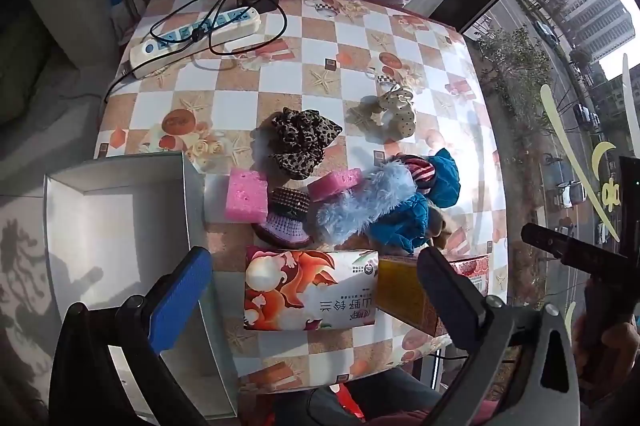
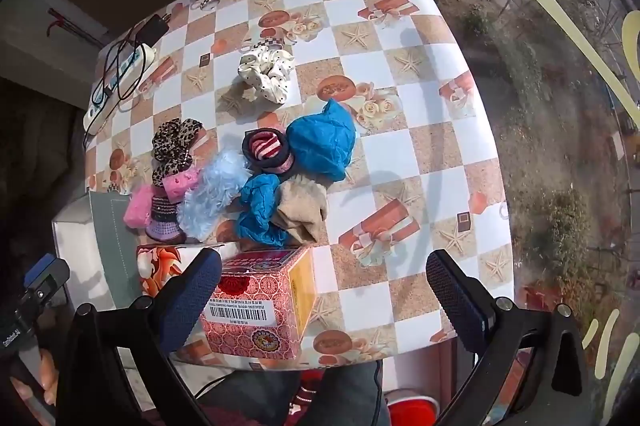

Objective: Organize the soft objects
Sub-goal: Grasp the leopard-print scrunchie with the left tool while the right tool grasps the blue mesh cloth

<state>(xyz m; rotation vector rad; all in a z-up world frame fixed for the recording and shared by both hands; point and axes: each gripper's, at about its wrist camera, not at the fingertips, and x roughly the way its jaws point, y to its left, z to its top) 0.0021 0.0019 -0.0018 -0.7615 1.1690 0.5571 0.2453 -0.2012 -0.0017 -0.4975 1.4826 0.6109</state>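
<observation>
Both sets of jaws hang wide apart, empty: left gripper point(image 1: 316, 290) above the tissue pack point(image 1: 310, 290), right gripper point(image 2: 320, 290) by the red carton point(image 2: 256, 302). Soft pile point(image 1: 340, 193) sits mid-table beside the open white box point(image 1: 112, 226). Best pluck the near pink sponge point(image 1: 247, 199), squeezing gently.

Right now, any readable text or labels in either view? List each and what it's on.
"山野铃兰": on the tissue pack, seen upside down in the left wrist view.
Small print by the pack's round logo: too small to read.
Barcode label on the red patterned box: digits and text blurred.
Yellow window stickers: characters not legible.
Label on the left gripper handle: blurred.
</observation>
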